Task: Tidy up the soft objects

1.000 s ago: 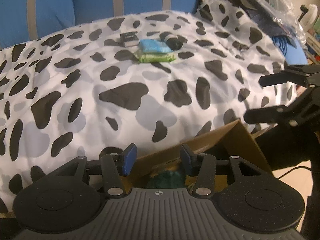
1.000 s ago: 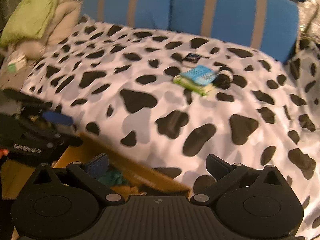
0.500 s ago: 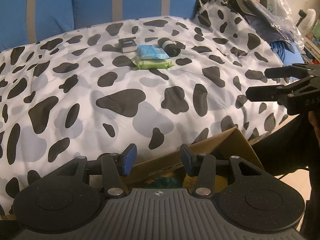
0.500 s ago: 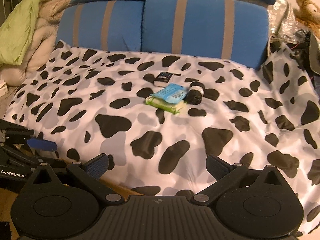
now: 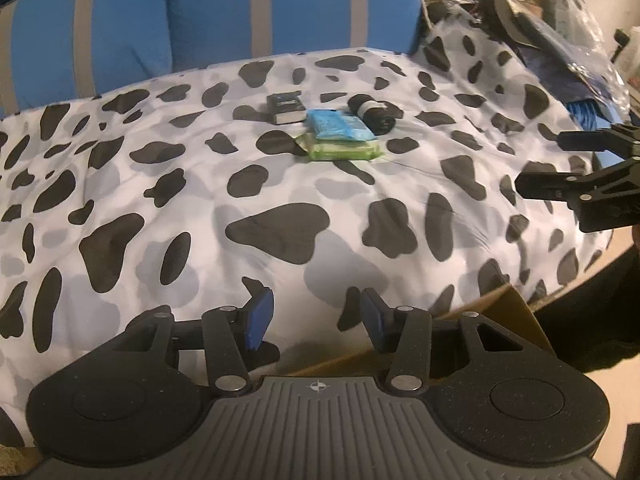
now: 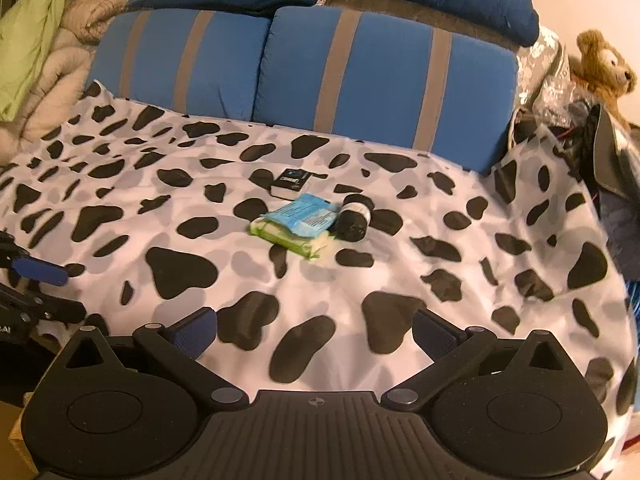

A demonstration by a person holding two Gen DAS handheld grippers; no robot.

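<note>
On the far middle of the cow-print bed [image 6: 320,280], a blue tissue packet [image 6: 306,216] is stacked on a green wipes pack [image 6: 280,236], judged light, squashy and best pinched across the middle, while both the left gripper [image 5: 316,316] and right gripper [image 6: 314,330] are held empty, jaws spread.

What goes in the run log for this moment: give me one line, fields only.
left tool: open, empty | right tool: open, empty | blue pack on green pack, roll beside, on bed | box: near edge
</note>
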